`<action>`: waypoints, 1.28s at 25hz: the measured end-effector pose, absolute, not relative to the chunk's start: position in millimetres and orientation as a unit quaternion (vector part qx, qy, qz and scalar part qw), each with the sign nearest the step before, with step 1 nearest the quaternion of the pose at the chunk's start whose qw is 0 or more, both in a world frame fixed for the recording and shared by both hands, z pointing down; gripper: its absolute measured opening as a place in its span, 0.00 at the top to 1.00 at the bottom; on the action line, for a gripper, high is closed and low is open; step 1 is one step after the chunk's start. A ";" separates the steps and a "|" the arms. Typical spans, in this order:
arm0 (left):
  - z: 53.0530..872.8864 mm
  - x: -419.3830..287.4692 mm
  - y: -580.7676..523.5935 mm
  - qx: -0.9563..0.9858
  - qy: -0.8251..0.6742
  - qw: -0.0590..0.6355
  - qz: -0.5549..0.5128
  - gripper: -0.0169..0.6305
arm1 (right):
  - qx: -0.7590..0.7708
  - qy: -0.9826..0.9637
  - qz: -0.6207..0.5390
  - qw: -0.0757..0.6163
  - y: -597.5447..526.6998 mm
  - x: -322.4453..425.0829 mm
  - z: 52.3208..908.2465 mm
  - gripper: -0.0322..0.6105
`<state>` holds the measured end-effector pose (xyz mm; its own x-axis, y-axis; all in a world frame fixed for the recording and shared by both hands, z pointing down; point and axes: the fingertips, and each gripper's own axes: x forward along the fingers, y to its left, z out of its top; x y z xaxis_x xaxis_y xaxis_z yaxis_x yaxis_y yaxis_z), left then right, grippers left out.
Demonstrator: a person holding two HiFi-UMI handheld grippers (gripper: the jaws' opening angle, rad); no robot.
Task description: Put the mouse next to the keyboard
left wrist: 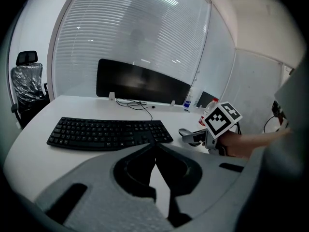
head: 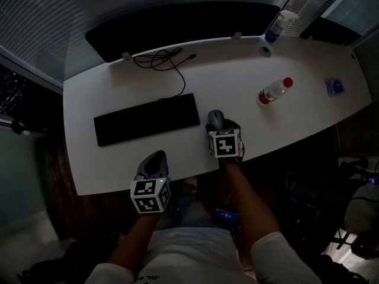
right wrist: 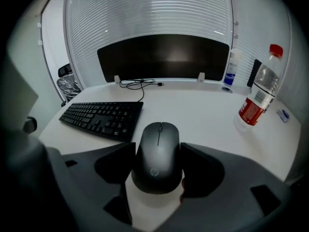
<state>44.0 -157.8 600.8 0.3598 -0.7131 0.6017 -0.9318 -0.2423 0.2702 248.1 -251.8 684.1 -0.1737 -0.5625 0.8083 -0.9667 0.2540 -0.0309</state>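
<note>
The left claw (left wrist: 155, 146) hangs over the near edge of the desk (head: 237, 70) with its jaws together and nothing in them, so it is out of the way. Just beyond it, the right claw (right wrist: 158, 151) is clamped on the sides of the mouse (right wrist: 159, 134), which sits a little to the right of the keyboard (head: 147, 119), near its right end.

The mouse's sides are smooth and rounded, so I judge that a loose grip could let it squirt forward or twist. If the claw tips as it lets go, the mouse could be dragged or left crooked. Swung too far left, it would knock the keyboard's corner.

Further right stands a bottle (head: 274, 90), well apart and unlikely to be hit. The loose cable (head: 163, 59) lies behind the keyboard, clear of the path.
</note>
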 end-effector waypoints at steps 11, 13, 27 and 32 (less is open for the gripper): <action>608.6 47.6 -158.7 0.769 -0.529 0.301 0.196 0.97 | 0.528 -0.706 0.302 0.362 -264.7 254.0 706.1 0.49; 608.2 47.6 -159.6 0.769 -0.529 0.301 0.196 0.97 | 0.527 -0.703 0.307 0.367 -263.3 255.4 708.8 0.49; 608.3 45.0 -158.1 0.765 -0.533 0.302 0.197 0.97 | 0.506 -0.718 0.308 0.365 -261.9 252.3 716.8 0.49; 606.9 44.4 -157.3 0.766 -0.533 0.300 0.198 0.97 | 0.508 -0.714 0.307 0.370 -261.0 254.5 716.6 0.47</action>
